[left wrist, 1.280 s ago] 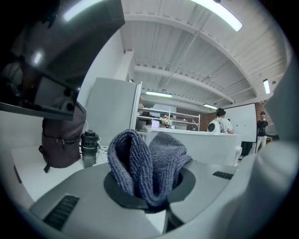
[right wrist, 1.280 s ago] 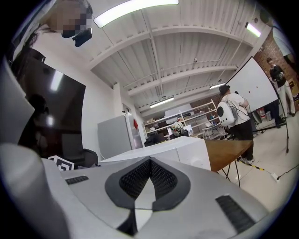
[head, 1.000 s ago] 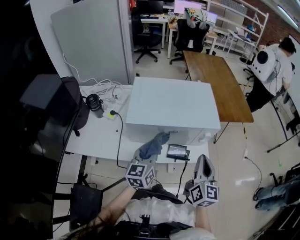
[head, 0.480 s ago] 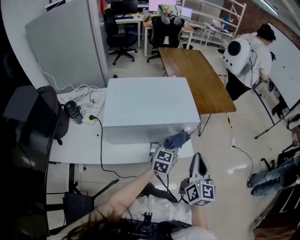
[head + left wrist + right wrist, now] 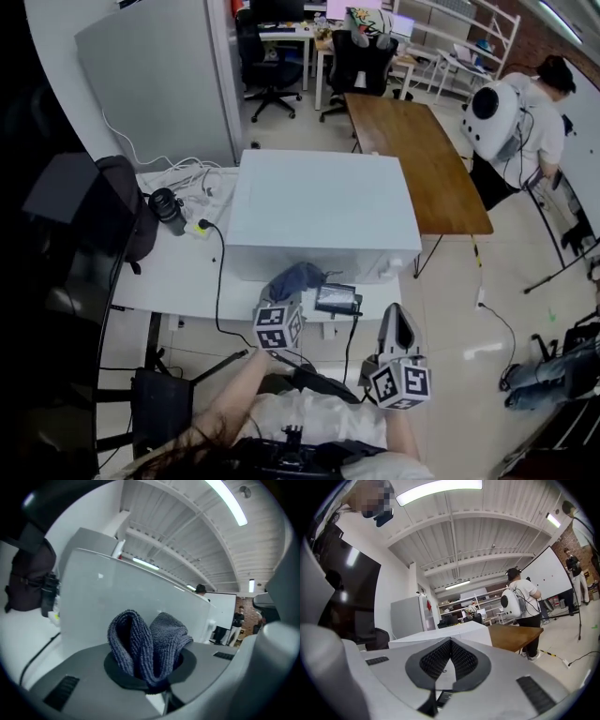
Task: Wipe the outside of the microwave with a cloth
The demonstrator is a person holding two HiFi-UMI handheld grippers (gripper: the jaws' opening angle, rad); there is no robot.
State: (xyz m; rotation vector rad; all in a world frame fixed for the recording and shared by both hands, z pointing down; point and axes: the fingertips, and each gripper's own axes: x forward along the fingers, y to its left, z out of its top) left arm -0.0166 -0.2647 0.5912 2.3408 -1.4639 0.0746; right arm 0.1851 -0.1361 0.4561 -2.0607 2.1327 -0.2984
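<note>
The white microwave (image 5: 323,211) stands on a white desk (image 5: 178,281), its front face toward me. A blue-grey cloth (image 5: 295,278) is bunched against the lower front face, left of middle. My left gripper (image 5: 289,298) is shut on that cloth. In the left gripper view the folded cloth (image 5: 147,644) sticks up out of the left gripper (image 5: 150,679), with the microwave's pale face (image 5: 117,597) just behind it. My right gripper (image 5: 397,328) hangs off the desk's front edge at the right, away from the microwave. In its own view the right gripper (image 5: 450,657) is shut and holds nothing.
A small screened device (image 5: 336,299) lies on the desk edge beside the cloth. A black bag (image 5: 127,211), a black lens (image 5: 169,206) and cables (image 5: 192,176) sit left of the microwave. A wooden table (image 5: 412,155) stands behind it, and a person with a white backpack (image 5: 511,117) stands at the right.
My left gripper has carried the cloth leftward along the microwave's front, from near its right corner to left of middle. The right gripper has hardly moved.
</note>
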